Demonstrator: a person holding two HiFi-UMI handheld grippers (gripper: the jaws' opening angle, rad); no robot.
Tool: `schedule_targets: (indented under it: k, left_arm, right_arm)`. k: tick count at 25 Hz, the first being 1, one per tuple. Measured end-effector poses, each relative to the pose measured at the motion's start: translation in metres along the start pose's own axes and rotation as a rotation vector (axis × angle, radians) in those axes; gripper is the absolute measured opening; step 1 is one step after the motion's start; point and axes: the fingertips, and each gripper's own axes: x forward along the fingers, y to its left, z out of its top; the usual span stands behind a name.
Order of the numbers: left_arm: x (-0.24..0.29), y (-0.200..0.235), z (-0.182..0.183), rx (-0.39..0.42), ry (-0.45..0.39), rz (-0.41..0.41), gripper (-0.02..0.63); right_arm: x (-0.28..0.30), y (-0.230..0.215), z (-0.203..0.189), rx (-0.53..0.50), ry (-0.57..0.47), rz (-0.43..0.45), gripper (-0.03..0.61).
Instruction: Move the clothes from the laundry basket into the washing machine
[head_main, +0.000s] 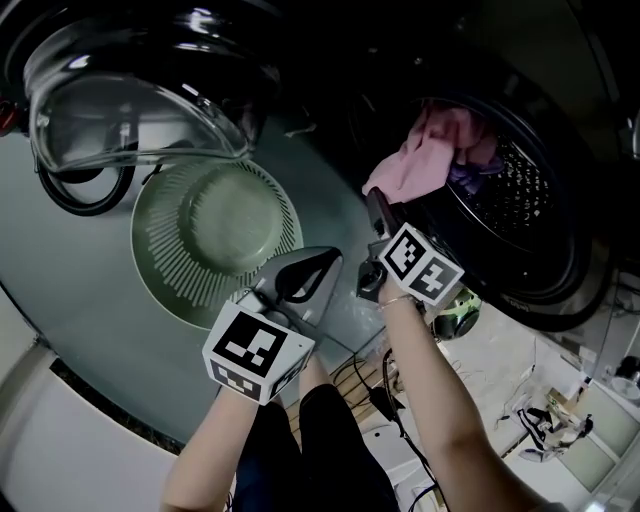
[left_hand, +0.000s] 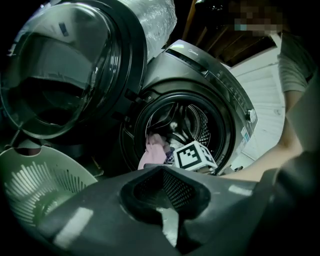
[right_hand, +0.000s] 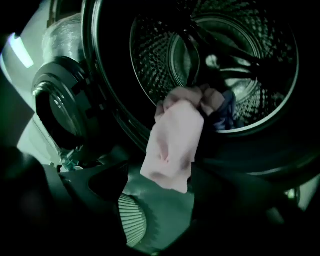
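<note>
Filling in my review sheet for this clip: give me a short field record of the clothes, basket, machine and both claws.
Washer door: open, swung left
Pink cloth: draped over the drum lip, hanging outward
Dark blue cloth: inside the drum, behind the pink one
Laundry basket: no clothes visible in it
Left claw: shut, empty, by the basket's rim
Right claw: jaws apart, pink cloth hangs between them

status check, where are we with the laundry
Left gripper shut, empty. Right gripper open. Pink cloth hangs over rim of dark washing machine. Nothing blocking.
</note>
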Motion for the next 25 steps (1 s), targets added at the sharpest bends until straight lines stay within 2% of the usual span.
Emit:
schedule_targets:
  k: [5, 10, 12, 14, 16, 17, 20, 23, 25]
  left_arm:
    - [0.004, 0.012, -0.004, -0.001, -0.002, 0.009, 0.006]
    - [0.008, 0.020, -0.006, 0.002, -0.008, 0.006, 0.006]
    - [0.010, 0.021, -0.007, 0.002, -0.010, 0.000, 0.006]
    - [0.010, 0.020, -0.009, -0.005, -0.008, -0.007, 0.006]
    - [0.009, 0.020, -0.011, -0.004, -0.010, -0.005, 0.006]
    - [0.009, 0.019, -0.011, -0.005, -0.011, -0.006, 0.006]
    - [0.007, 0.014, -0.010, -0.011, -0.007, -0.015, 0.006]
    - [0.006, 0.008, -0.006, -0.006, -0.010, -0.027, 0.006]
    - [0.007, 0.005, -0.002, 0.000, -0.011, -0.031, 0.006]
  right_arm:
    - [0.034, -0.006, -0.046, 0.208, 0.099, -0.045, 0.405]
    - [0.064, -0.025, -0.033, 0.266, 0.108, -0.081, 0.395]
    - [0.066, -0.034, -0.027, 0.285, 0.133, -0.105, 0.318]
    - [0.064, -0.042, -0.022, 0.315, 0.145, -0.119, 0.179]
    - [0.060, -0.040, -0.013, 0.355, 0.147, -0.074, 0.107]
    - [0.057, -0.036, -0.007, 0.366, 0.143, -0.039, 0.095]
    - [0.037, -0.025, 0.015, 0.308, 0.076, 0.040, 0.080]
    - [0.009, -0.014, 0.055, 0.162, -0.074, 0.075, 0.078]
    - [-0.002, -0.008, 0.080, 0.033, -0.144, 0.061, 0.078]
